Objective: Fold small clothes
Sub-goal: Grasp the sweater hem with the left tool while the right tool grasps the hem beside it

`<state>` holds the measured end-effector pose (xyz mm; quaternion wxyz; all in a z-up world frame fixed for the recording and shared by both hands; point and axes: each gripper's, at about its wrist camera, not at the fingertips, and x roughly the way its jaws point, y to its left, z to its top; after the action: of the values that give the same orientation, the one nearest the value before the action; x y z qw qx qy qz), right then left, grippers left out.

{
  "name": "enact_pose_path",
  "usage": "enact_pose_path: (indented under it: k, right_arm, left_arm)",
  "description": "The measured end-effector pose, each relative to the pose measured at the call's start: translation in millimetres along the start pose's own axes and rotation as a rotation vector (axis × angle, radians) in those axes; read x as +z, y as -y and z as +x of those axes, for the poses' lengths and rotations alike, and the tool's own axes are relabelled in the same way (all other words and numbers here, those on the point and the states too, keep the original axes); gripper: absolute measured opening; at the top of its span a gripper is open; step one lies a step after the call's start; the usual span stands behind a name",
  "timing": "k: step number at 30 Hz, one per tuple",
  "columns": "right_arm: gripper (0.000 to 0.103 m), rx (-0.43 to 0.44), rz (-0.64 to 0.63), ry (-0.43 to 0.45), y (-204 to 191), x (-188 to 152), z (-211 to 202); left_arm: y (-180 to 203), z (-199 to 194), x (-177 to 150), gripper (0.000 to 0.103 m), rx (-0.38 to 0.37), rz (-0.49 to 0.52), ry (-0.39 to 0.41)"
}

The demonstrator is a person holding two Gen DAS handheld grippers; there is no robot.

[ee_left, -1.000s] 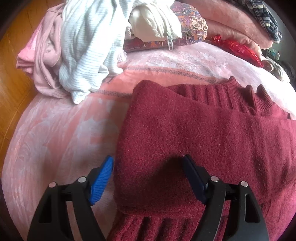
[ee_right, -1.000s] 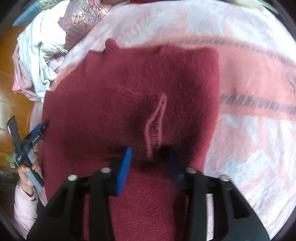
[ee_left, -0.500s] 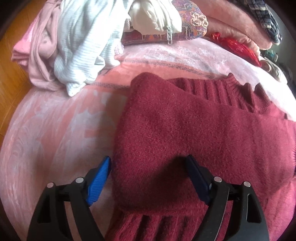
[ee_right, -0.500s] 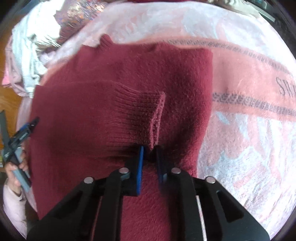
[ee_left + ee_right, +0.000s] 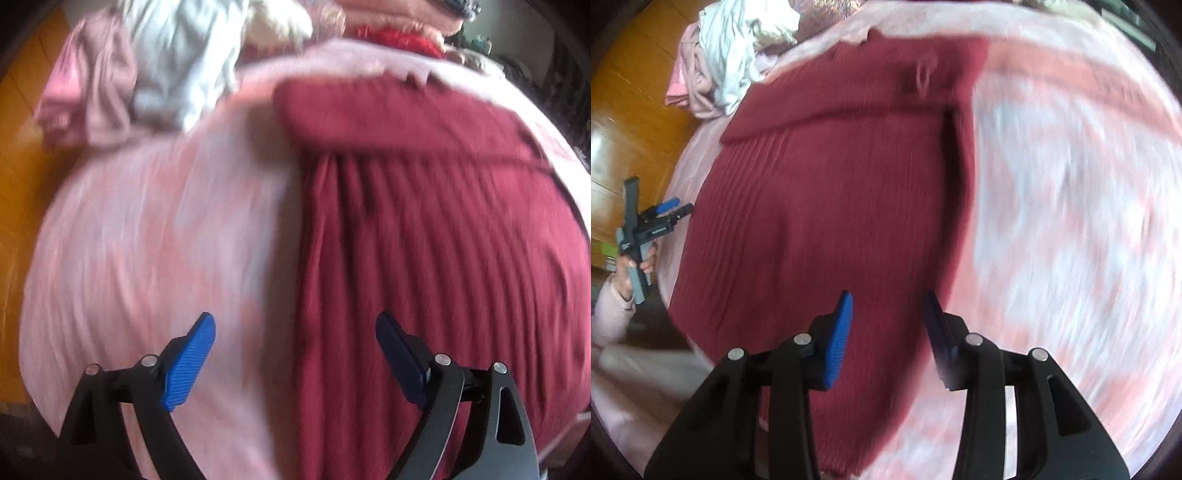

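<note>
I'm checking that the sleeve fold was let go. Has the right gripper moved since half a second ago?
Yes. The right gripper has pulled back from the folded sleeve cuff toward the sweater hem, its jaws just opening, with nothing held between them.

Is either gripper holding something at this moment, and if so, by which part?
Nothing is held. The left gripper and the right gripper have both just been opening, with empty jaws above the dark red sweater.

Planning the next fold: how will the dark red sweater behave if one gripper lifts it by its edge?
The sweater is a ribbed knit lying limp with its sleeves folded across, so it would probably droop and the folds slip open. It looks thick, so likely weighty. Its fuzzy surface should cling to the pink blanket.
</note>
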<state>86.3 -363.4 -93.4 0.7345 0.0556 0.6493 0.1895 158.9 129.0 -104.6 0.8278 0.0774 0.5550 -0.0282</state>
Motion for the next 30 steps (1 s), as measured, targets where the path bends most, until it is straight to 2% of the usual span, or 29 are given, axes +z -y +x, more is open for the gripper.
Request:
enact_pose_path:
  k: [3, 9, 15, 18, 21, 24, 28, 30]
  right_arm:
    - [0.042, -0.029, 0.009, -0.031, 7, -33, 5]
    - [0.043, 0.019, 0.061, -0.025, 19, -67, 5]
    - [0.047, 0.049, 0.044, -0.030, 15, -84, 1]
    - [0.047, 0.065, 0.023, -0.045, 11, -88, 3]
    - [0.047, 0.096, 0.004, -0.053, 8, -93, 3]
    - [0.047, 0.163, -0.002, -0.063, 2, -95, 7]
    - [0.047, 0.212, -0.035, -0.089, -10, -95, 20]
    - [0.047, 0.230, -0.045, -0.089, -14, -94, 22]
  left_arm:
    - [-13, 3, -29, 0.089, -0.034, -0.021, -0.052]
    - [-17, -8, -59, 0.089, -0.179, -0.023, -0.049]
    - [7, -7, -81, 0.089, -0.247, 0.049, -0.097]
    - [15, -4, -91, 0.089, -0.242, 0.079, -0.114]
    - [16, -5, -93, 0.089, -0.272, 0.071, -0.118]
    - [19, -8, -96, 0.085, -0.350, 0.064, -0.134]
    - [34, -12, -106, 0.081, -0.361, 0.102, -0.135]
    - [38, -13, -108, 0.071, -0.372, 0.100, -0.131]
